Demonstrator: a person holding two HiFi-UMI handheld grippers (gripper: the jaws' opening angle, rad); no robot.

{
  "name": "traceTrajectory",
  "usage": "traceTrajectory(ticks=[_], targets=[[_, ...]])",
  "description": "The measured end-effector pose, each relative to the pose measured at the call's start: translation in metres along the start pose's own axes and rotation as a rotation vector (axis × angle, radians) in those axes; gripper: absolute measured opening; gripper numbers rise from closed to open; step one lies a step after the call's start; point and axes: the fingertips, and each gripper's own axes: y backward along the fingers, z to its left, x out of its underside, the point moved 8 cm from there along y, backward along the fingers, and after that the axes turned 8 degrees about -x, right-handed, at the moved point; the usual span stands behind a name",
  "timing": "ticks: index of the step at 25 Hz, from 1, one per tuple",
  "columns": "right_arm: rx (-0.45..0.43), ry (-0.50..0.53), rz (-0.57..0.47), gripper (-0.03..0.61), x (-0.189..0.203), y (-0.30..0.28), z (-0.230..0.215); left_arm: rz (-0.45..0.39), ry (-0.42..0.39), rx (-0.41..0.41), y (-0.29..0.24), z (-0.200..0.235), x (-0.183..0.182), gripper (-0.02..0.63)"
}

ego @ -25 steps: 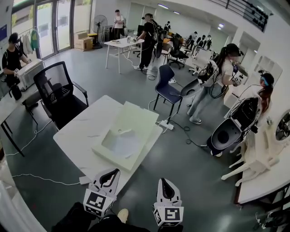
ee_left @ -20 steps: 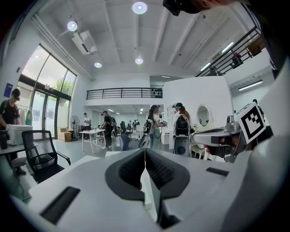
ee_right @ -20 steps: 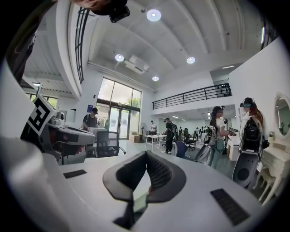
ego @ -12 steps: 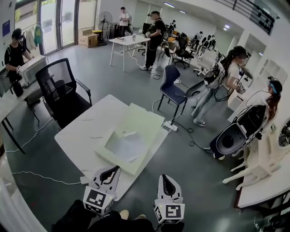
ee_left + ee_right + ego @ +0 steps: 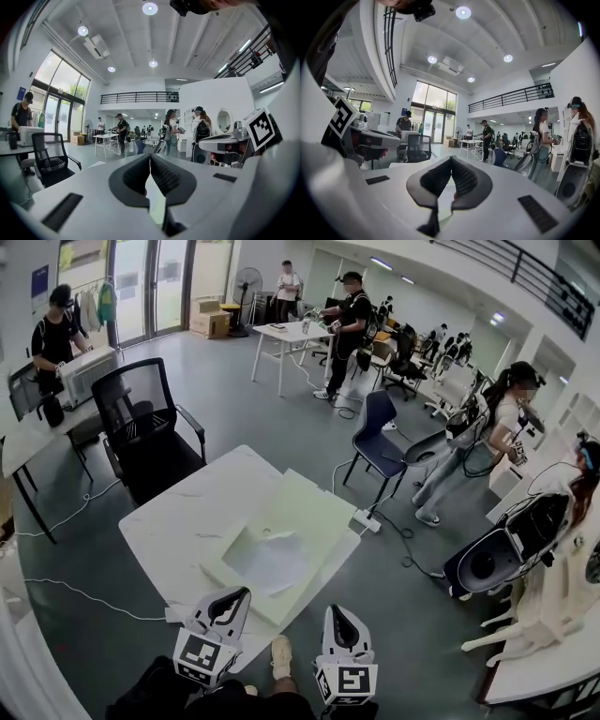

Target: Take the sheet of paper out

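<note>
A white sheet of paper [image 5: 273, 562] lies in the open half of a pale green folder [image 5: 314, 505] on the white table [image 5: 178, 518]. Both grippers hang at the bottom of the head view, short of the table's near edge and apart from the folder. My left gripper [image 5: 237, 595] is shut with nothing between its jaws, and its own view shows the pads meeting at the left gripper [image 5: 150, 157]. My right gripper [image 5: 336, 613] is over the floor beside the table corner, also shut and empty, as the right gripper [image 5: 451, 160] shows in its view.
A black mesh office chair [image 5: 150, 423] stands at the table's far left and a blue chair [image 5: 380, 439] at its far right. A power strip [image 5: 366, 519] and cables lie on the floor. Several people stand farther back. My shoe [image 5: 279, 653] shows below.
The table and folder have come closer and sit lower in the head view. Both grippers kept their place in that view and stayed shut.
</note>
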Motion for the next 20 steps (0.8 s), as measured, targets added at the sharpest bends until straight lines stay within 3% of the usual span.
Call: traceTrajectory(ticks=[11,20], targets=[[-0.18,-0.023,0.097,0.017,0.032,-0.152,-0.097,0.104,0.057,-0.154,-0.138,0.033,0.017,0.025],[-0.337,-0.03,0.199,0.016,0.071,-0.27,-0.131,0.2,0.127,-0.283,-0.217,0.075,0.051,0.025]])
